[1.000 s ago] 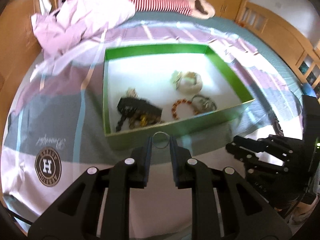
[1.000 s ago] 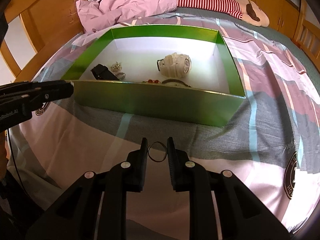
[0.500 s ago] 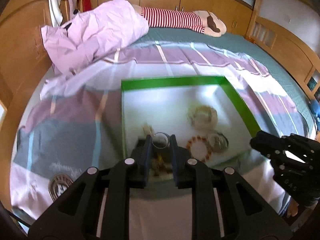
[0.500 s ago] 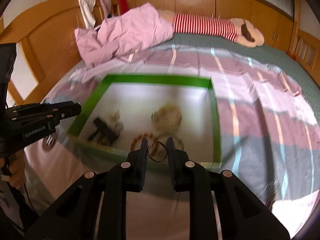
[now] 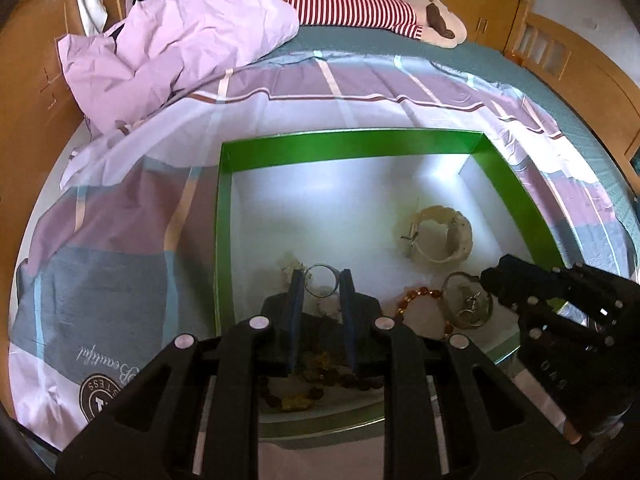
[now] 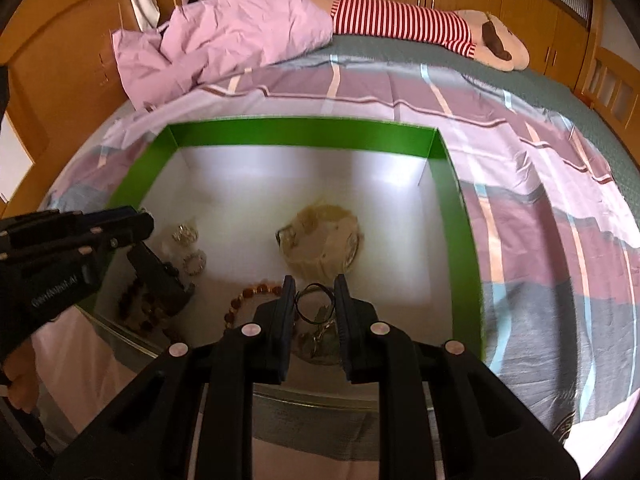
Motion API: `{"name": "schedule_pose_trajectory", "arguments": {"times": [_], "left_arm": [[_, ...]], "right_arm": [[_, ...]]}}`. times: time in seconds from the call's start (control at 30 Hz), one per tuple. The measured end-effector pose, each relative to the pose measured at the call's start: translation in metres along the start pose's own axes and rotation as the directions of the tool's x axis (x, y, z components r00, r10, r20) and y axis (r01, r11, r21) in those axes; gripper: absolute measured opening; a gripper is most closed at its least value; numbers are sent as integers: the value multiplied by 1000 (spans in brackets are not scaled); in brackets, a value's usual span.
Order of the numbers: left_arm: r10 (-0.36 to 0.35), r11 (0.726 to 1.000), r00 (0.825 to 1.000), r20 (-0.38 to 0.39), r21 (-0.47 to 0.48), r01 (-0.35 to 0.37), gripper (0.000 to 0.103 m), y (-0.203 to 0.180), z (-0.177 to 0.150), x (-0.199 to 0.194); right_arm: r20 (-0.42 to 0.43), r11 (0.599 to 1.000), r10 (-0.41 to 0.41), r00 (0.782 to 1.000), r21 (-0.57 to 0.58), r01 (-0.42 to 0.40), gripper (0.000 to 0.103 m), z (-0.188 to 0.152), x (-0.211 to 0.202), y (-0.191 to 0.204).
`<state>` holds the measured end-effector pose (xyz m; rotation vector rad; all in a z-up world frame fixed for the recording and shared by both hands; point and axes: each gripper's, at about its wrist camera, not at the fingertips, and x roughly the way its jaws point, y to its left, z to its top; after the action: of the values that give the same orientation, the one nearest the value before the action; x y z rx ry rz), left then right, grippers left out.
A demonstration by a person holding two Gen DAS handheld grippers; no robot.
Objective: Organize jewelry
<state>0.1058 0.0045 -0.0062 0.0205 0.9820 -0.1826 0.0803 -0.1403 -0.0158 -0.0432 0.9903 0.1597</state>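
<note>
A green box (image 5: 352, 145) (image 6: 304, 134) with a white floor lies on the bed. My left gripper (image 5: 322, 282) hovers over its near left part, shut on a thin silver ring (image 5: 321, 267). My right gripper (image 6: 315, 295) hangs over the near middle, shut on a thin dark ring (image 6: 316, 289). Inside lie a cream bangle (image 5: 440, 236) (image 6: 324, 240), an amber bead bracelet (image 5: 416, 296) (image 6: 256, 292), a clear bangle (image 5: 468, 300), a black piece (image 6: 160, 276) with dark beads (image 5: 304, 392), and small sparkly pieces (image 6: 186, 236). The right gripper (image 5: 560, 308) shows in the left view.
The box rests on a purple, grey and white bedsheet (image 5: 120, 240). A crumpled pink duvet (image 5: 180, 40) and a striped plush toy (image 5: 360, 4) lie at the far end. Wooden bed frame and cabinets (image 6: 60, 64) surround the bed.
Both grippers moved forward from in front of the box's near wall to over its inside, each still holding its ring.
</note>
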Motion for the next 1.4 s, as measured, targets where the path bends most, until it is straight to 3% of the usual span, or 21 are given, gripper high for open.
{"name": "schedule_pose_trajectory", "arguments": {"times": [0.1,0.17,0.2,0.3,0.37,0.47,0.63,0.87,1.4], "left_arm": [[10,1000,1000,5,-1,-10,19,-1,-1,-2],[-1,1000,1000,4,-1,1,32,-3,-1,-4],[-5,1000,1000,8,-4,5,36,-3,-1,-7],[-4,1000,1000,24,-7,4,50,-5,-2,-17],[1,1000,1000,31,-12,-1,68,-5,-3,-26],[-4,1000,999,49,-30,5,77,-2,-6,-47],[24,998,995,97,-54,-19,96,5,-11,-75],[31,998,996,81,-62,-26,98,7,-21,-81],[45,997,998,43,-57,-43,98,3,-23,-73]], "right_arm": [[10,1000,-14,1000,18,14,35,0,-6,-4],[30,999,-24,999,21,23,49,-1,-14,-6],[38,999,-32,999,21,31,51,-1,-18,-7],[64,998,-57,996,32,55,73,-3,-30,-12],[80,996,-74,994,52,70,85,-6,-38,-15],[87,993,-83,993,94,75,95,-11,-47,-21],[47,986,-49,998,160,41,99,-19,-51,-26],[77,990,-93,993,115,84,99,-23,-59,-13],[87,995,-88,992,57,83,99,-22,-61,1]]}}
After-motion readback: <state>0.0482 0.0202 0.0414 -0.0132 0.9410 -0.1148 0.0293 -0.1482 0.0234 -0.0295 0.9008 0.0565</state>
